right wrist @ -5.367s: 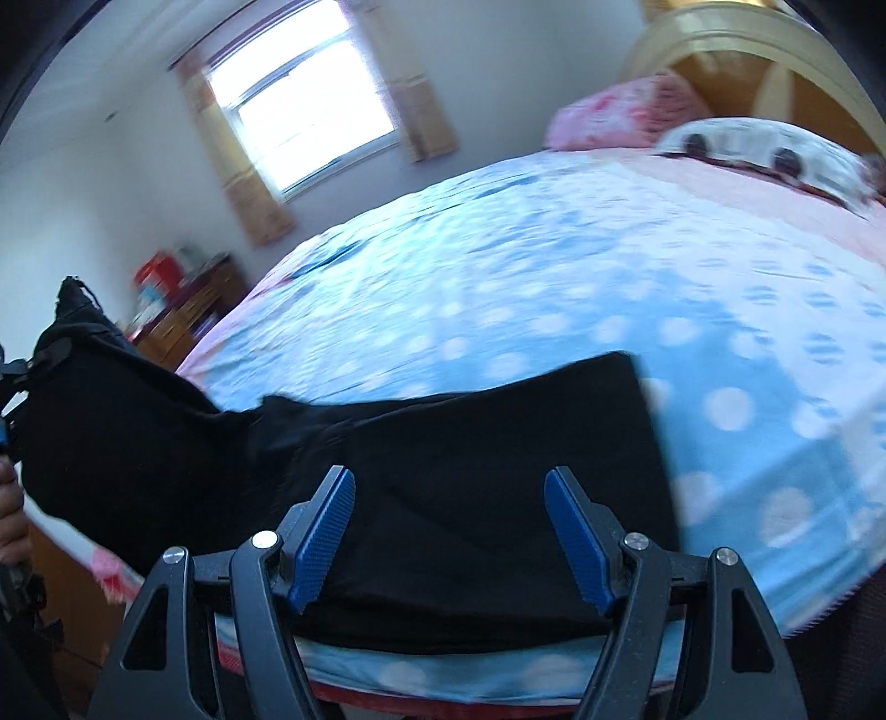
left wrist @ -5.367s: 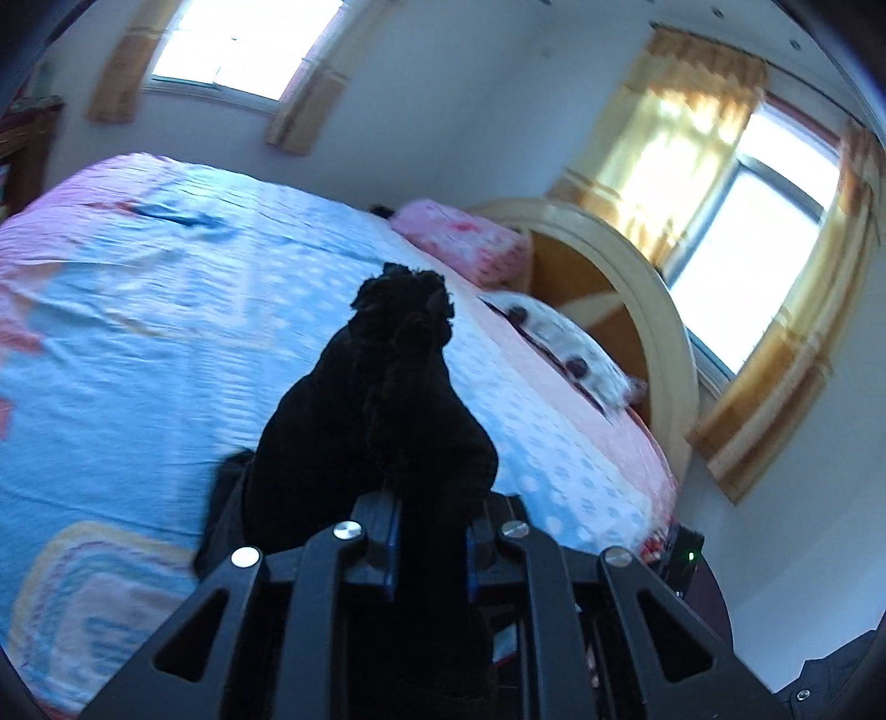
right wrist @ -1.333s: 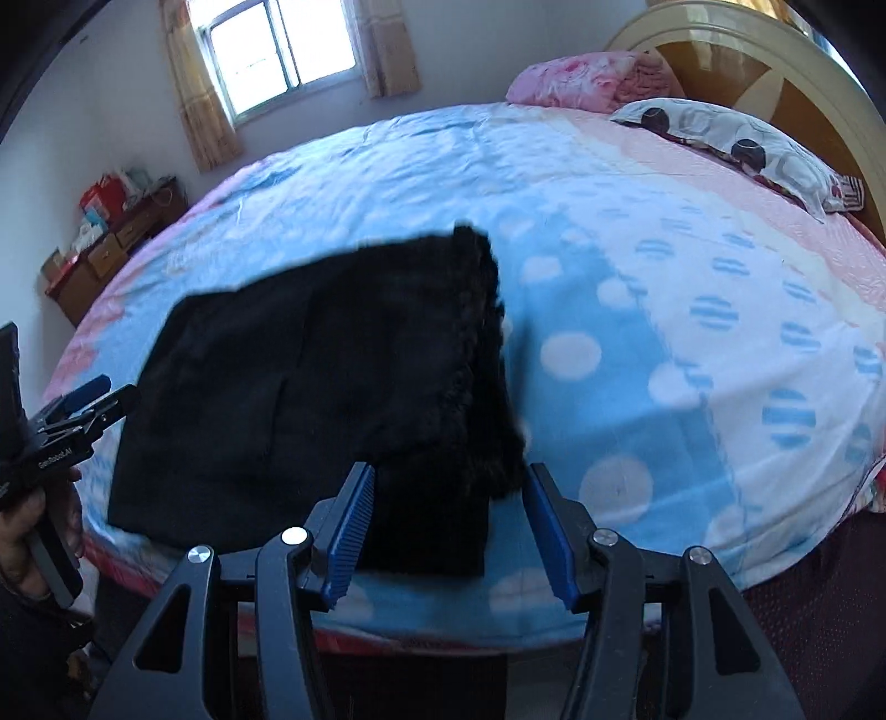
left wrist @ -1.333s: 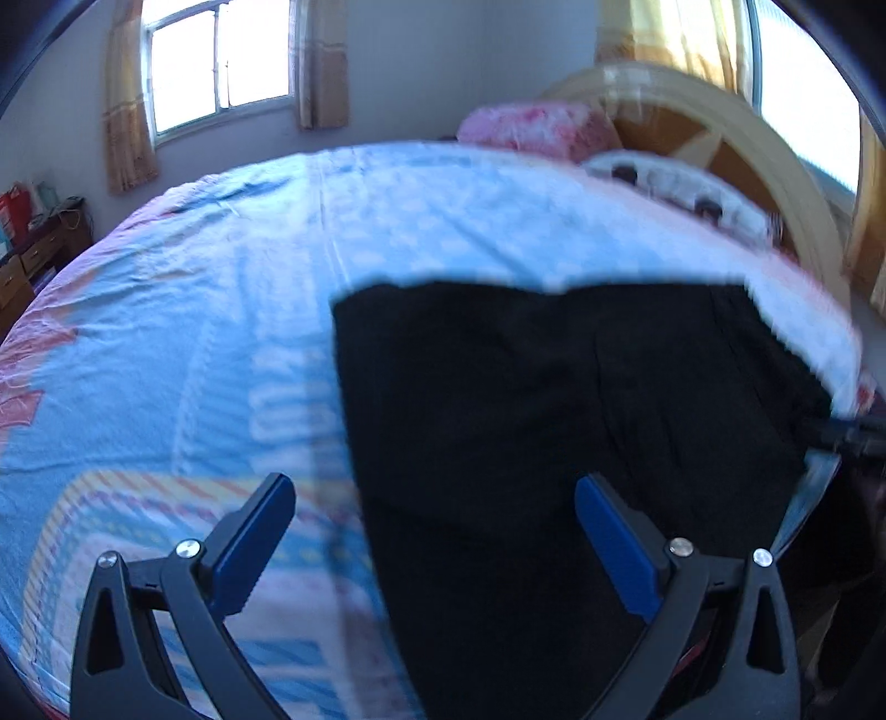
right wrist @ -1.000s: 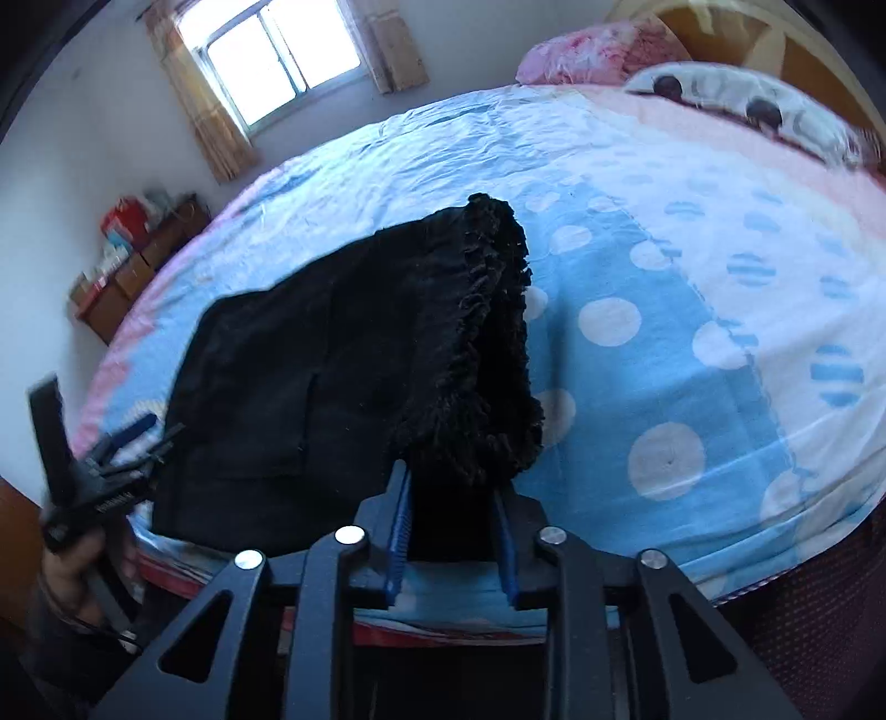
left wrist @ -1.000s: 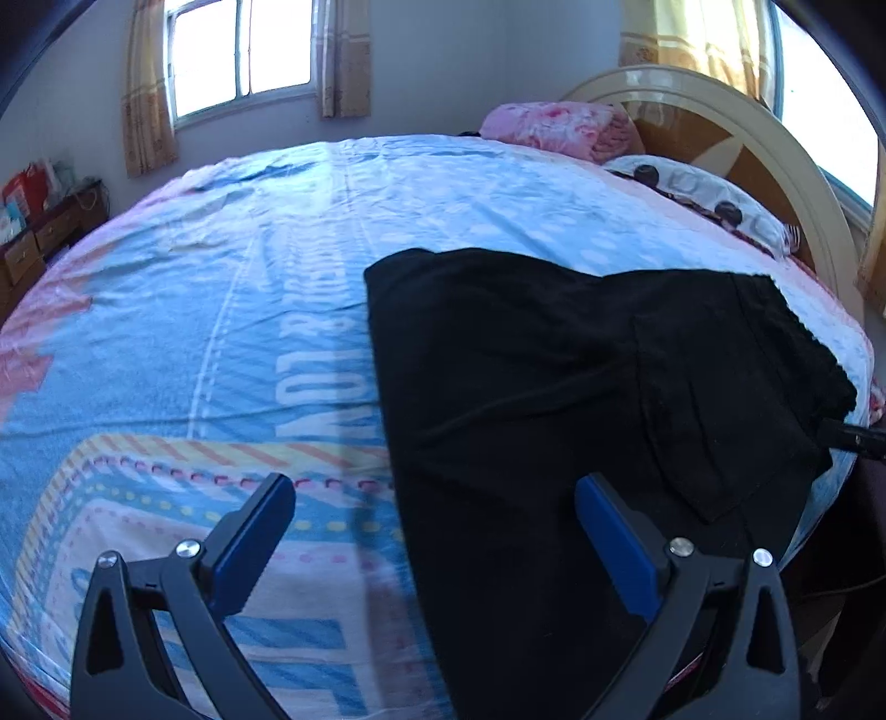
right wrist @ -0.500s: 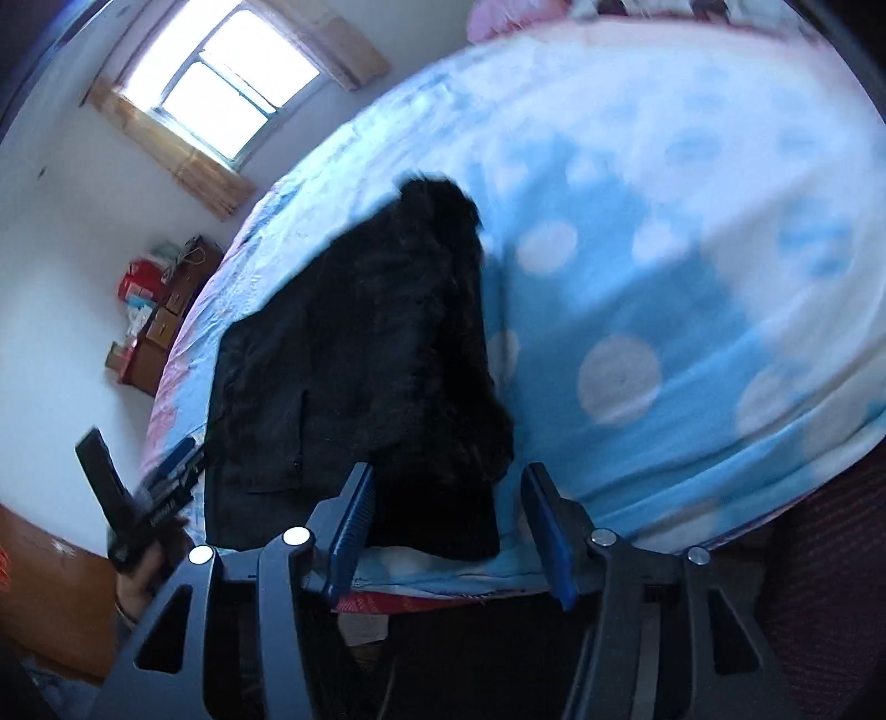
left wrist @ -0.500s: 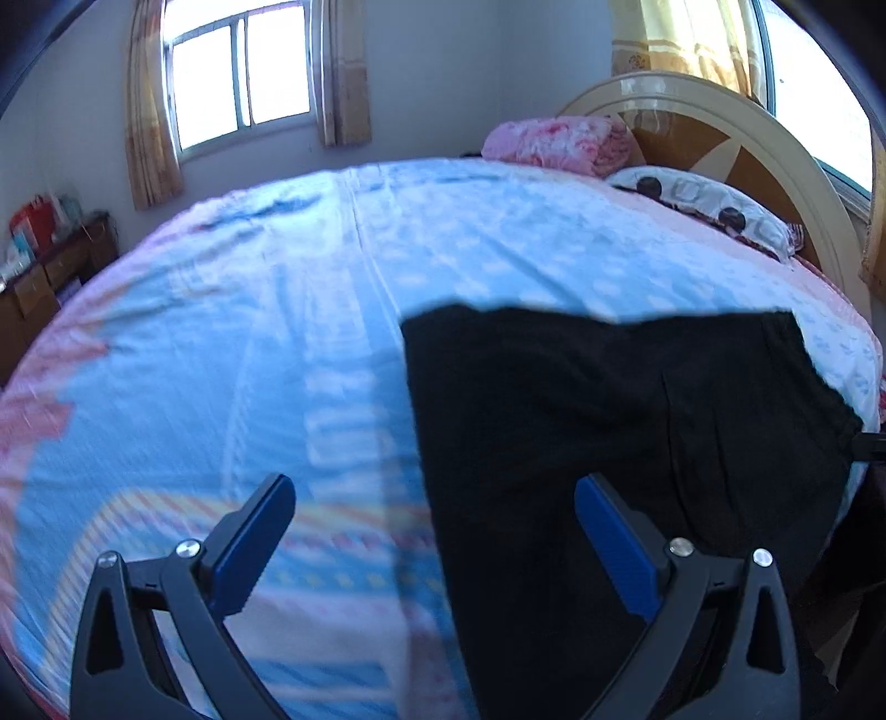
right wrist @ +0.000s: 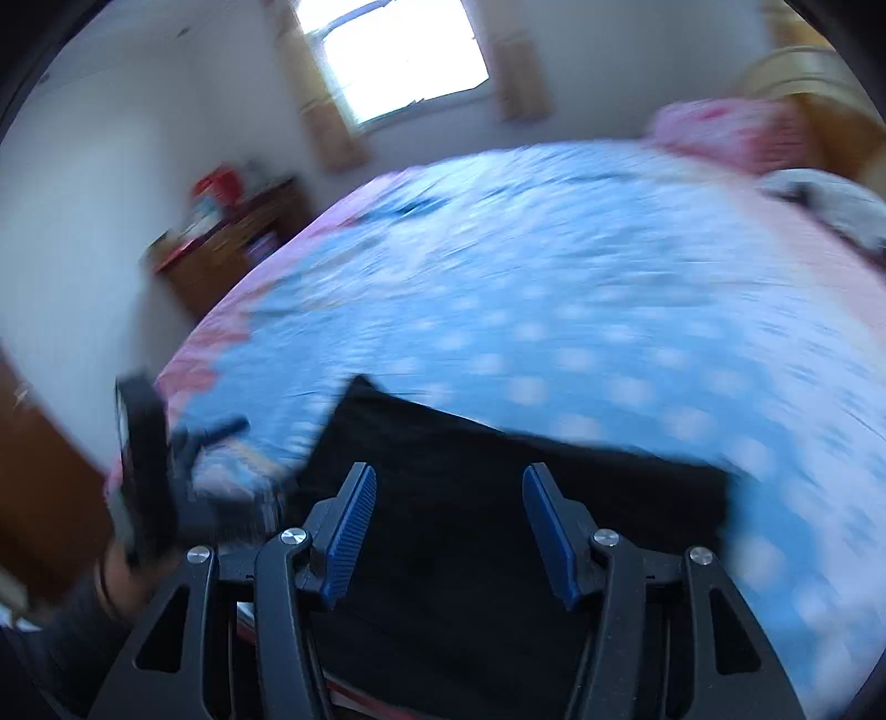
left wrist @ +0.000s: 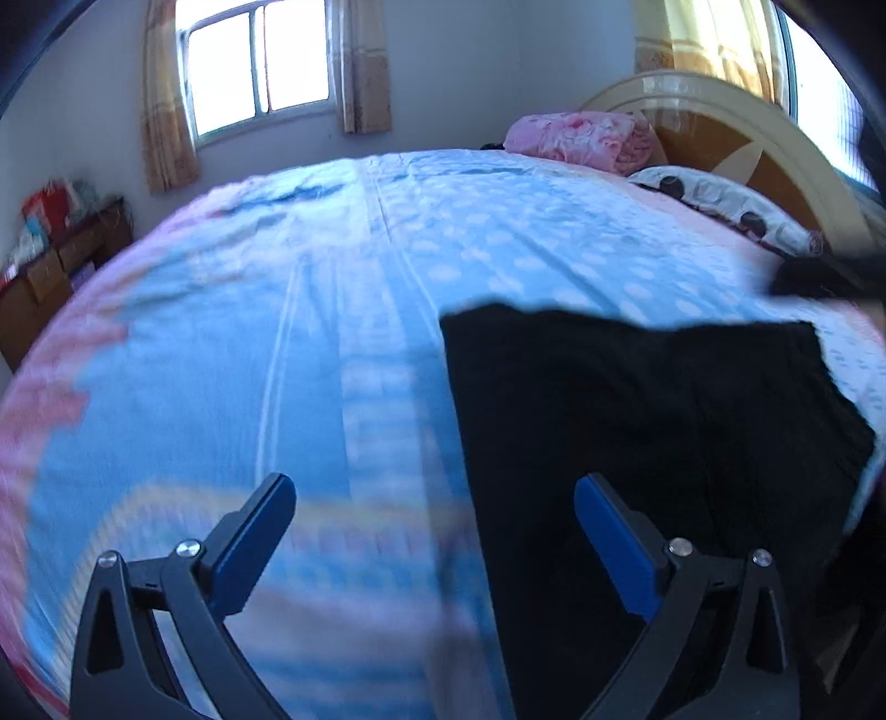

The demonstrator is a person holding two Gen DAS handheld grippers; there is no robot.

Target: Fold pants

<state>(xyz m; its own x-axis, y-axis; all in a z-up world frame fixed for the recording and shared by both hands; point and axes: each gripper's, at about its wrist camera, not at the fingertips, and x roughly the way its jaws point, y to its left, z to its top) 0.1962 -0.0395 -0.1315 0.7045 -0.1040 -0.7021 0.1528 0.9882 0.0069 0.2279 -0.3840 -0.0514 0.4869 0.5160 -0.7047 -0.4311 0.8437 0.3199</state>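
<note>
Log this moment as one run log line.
black fabric pants: flat on blue polka-dot bedsheet | left gripper: open, empty | right gripper: open, empty

Bed [left wrist: 343, 310], blue dotted sheet: black pants [left wrist: 637, 421] flat at near edge; 2 pillows [left wrist: 581, 135] by headboard.

**A sunlit bedroom around the bed**

A wide bed [left wrist: 343, 310] fills the room, covered by a blue sheet [left wrist: 498, 243] with pale dots and a pink border along its edges. At the head stands a curved wooden headboard [left wrist: 736, 127] in cream and brown. A rolled pink floral blanket [left wrist: 581, 135] lies against it, and just beside that rests a white pillow [left wrist: 720, 205] with dark spots. On the far wall a bright window [left wrist: 260, 61] sits between tan curtains [left wrist: 360, 66]. A second window with yellow curtains [left wrist: 714, 50] shows behind the headboard. By the left wall stands a brown wooden cabinet [left wrist: 50, 260] with red and light packages [left wrist: 50, 194] on top.
</note>
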